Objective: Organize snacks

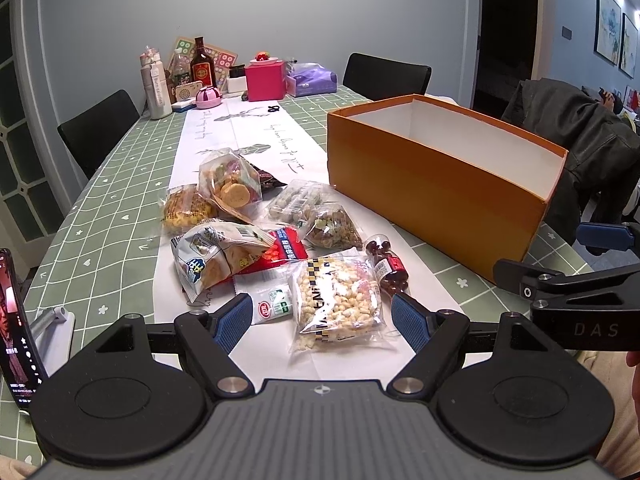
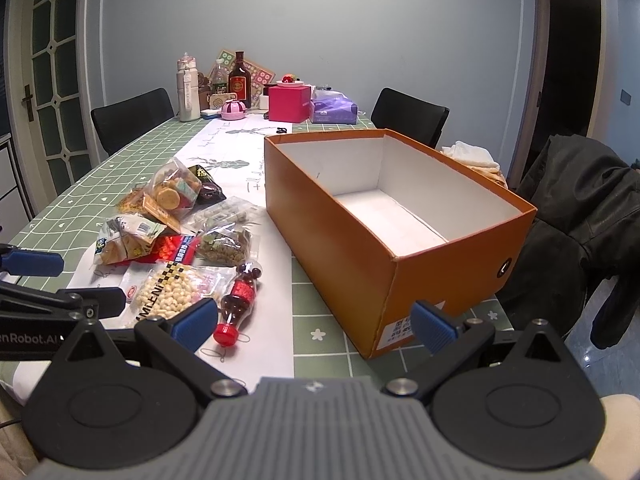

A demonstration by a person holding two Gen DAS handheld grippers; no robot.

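I have both grippers hovering over the near edge of the tabletop (image 1: 100,216), nothing held; the left gripper (image 1: 322,322) is spread wide just short of the puffed-rice packet (image 1: 338,298); the right gripper (image 2: 316,320) is likewise released, facing the near corner of the empty orange box (image 2: 400,216). The snack pile (image 1: 240,216) lies along the white runner (image 1: 248,136), left of the box; I'd take the nearest packet first, pinching its flat sides gently so nothing crushes.

Grey-blue wall (image 2: 312,20), glazed door (image 2: 56,72), black chairs (image 2: 134,118), dark doorway (image 2: 570,60).
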